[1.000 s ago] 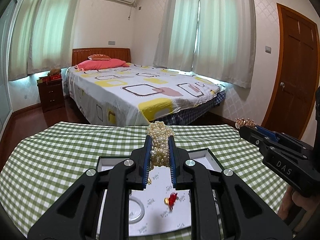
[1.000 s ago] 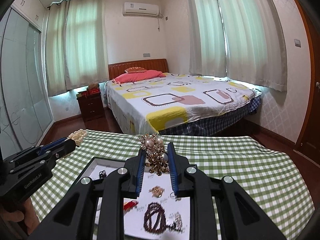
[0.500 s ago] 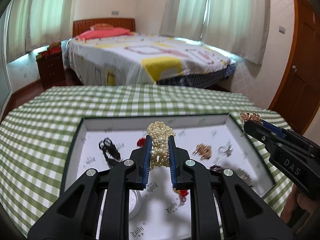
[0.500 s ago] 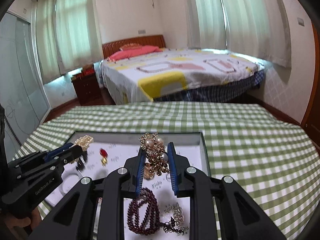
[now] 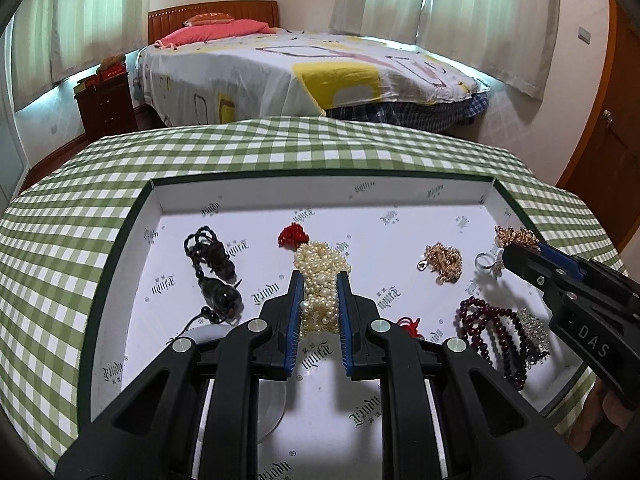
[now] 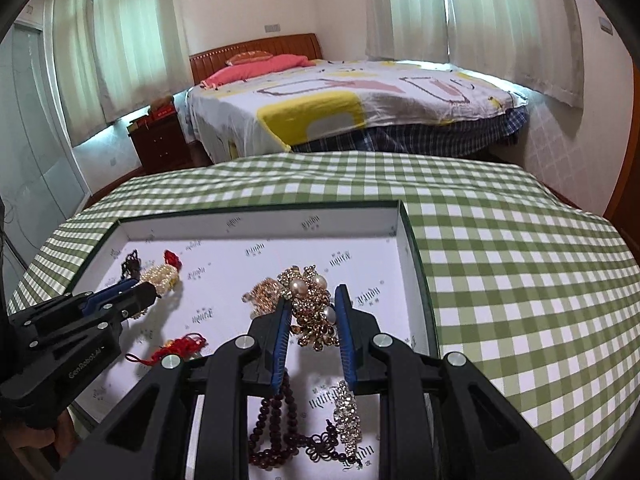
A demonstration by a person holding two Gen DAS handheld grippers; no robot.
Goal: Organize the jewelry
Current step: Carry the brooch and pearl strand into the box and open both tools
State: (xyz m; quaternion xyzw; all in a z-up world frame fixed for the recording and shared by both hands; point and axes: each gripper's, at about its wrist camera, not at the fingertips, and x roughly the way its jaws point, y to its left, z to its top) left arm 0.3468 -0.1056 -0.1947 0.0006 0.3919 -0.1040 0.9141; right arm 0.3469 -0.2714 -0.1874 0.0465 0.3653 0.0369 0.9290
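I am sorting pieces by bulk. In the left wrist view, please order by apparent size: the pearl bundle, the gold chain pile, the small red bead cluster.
1. pearl bundle, held between the left gripper fingers, so nearer the camera; its lead may be exaggerated.
2. gold chain pile.
3. red bead cluster, smallest.

Bright curtain-filtered daylight, sharp focus, strong fisheye bending at edges.

black claw, blue pads, silver screws

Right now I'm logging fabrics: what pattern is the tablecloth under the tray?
Green-and-white gingham checks on the tablecloth, clearest in the right wrist view.
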